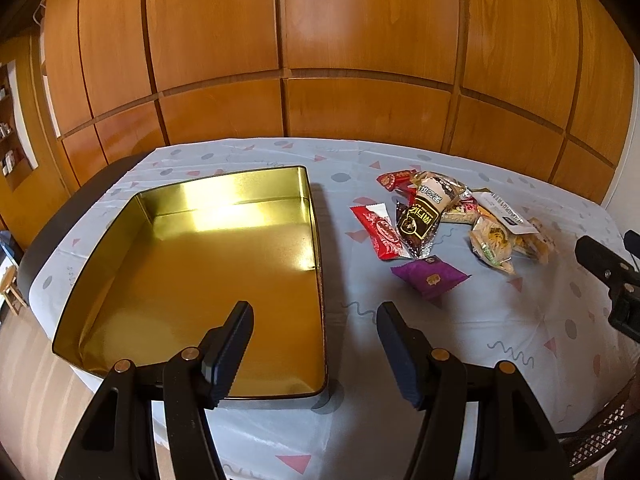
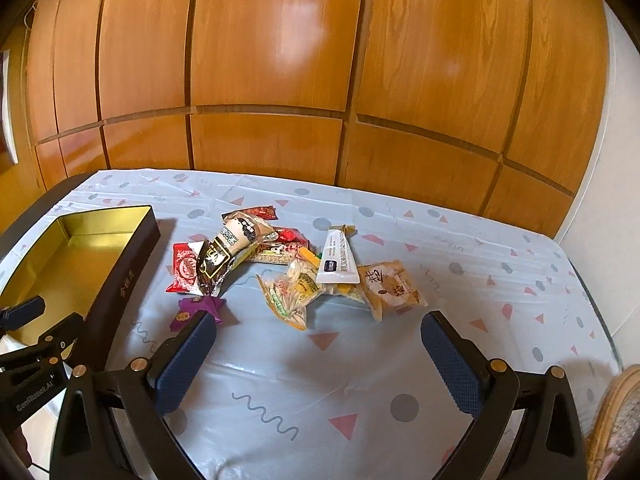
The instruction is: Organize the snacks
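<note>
An open tin box [image 1: 192, 280] with a gold inside and dark outer walls [image 2: 120, 276] lies on the table's left side with nothing in it. To its right sits a loose pile of several wrapped snacks [image 2: 280, 264]: a red packet [image 1: 378, 232], a dark brown packet [image 1: 418, 224], a purple packet [image 1: 430, 278], a white tube-shaped pack [image 2: 338, 258] and yellow packs [image 1: 496, 242]. My left gripper [image 1: 316, 344] is open over the tin's near right corner. My right gripper [image 2: 318, 354] hovers open, just short of the pile, holding nothing.
The table wears a pale blue cloth [image 2: 360, 380] with triangles and squiggles. Wooden panel doors [image 1: 320, 60] rise right behind the table. A wicker chair [image 2: 618, 420] stands at the near right. The right gripper's black body [image 1: 612, 280] shows at the left wrist view's right edge.
</note>
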Available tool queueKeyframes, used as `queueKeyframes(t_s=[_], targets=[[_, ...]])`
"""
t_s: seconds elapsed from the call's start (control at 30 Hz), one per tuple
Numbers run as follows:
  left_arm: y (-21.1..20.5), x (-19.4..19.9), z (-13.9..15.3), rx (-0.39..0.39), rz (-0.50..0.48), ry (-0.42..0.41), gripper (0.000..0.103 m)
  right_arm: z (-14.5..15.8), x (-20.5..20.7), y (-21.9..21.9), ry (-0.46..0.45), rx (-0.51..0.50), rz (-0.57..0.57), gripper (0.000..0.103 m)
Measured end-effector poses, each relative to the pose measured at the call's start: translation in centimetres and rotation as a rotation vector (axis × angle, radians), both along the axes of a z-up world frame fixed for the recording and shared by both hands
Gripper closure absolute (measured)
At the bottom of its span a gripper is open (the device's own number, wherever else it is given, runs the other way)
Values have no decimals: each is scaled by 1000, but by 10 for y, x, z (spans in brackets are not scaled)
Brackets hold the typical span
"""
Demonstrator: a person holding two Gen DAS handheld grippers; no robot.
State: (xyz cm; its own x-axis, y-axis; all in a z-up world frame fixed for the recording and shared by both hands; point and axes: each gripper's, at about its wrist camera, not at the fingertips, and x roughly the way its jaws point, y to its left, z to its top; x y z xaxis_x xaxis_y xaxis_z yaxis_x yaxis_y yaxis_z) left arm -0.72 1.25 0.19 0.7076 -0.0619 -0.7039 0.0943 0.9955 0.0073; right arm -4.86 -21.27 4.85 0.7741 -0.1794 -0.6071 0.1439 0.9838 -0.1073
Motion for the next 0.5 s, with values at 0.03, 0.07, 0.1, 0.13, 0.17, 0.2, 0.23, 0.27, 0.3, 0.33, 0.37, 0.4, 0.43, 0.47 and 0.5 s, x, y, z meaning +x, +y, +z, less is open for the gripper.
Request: queueKeyframes(t_s=[0.03, 0.07, 0.1, 0.13, 0.17, 0.2, 0.23, 0.27, 0.3, 0.33, 0.37, 0.4, 0.43, 0.47, 0.5], targets=[[0, 0, 0, -2, 0, -1, 38, 1, 0, 0, -4, -4, 1, 0], [0, 0, 1, -3, 0, -3, 38, 2, -1, -1, -8, -6, 3, 0], [-1, -1, 1, -2, 1, -4, 38, 3, -1, -1, -13, -7, 4, 0], [-1, -1, 1, -2, 0, -3, 38, 4, 0, -2, -16, -7, 5, 0], [-1, -1, 1, 0, -2, -3, 38, 5, 0, -3, -17, -4, 6, 0], [-2, 0, 1, 3, -3, -3, 38, 5, 1, -4, -19, 1, 8, 0], [-2, 0, 1, 5, -3, -1, 38, 5, 1, -5, -19, 5, 12, 0], [-3, 0, 1, 7, -5, 1, 38, 6, 1, -6, -20, 7, 17, 0], [-4, 0, 1, 8, -8, 3, 38, 5, 2, -7, -19, 11, 25, 0], [-5, 1, 1, 12, -10, 6, 38, 5, 3, -8, -14, 17, 35, 0], [-7, 1, 0, 15, -13, 8, 38, 5, 4, -8, -10, 22, 42, 0], [-7, 1, 0, 15, -16, 8, 38, 4, 5, -9, -6, 29, 51, 0], [-8, 1, 0, 16, -20, 10, 38, 4, 6, -10, -4, 30, 55, 0], [-10, 1, 0, 22, -22, 11, 38, 4, 8, -11, -3, 28, 58, 0], [-12, 1, -1, 29, -25, 12, 38, 4, 9, -13, 1, 26, 61, 0]])
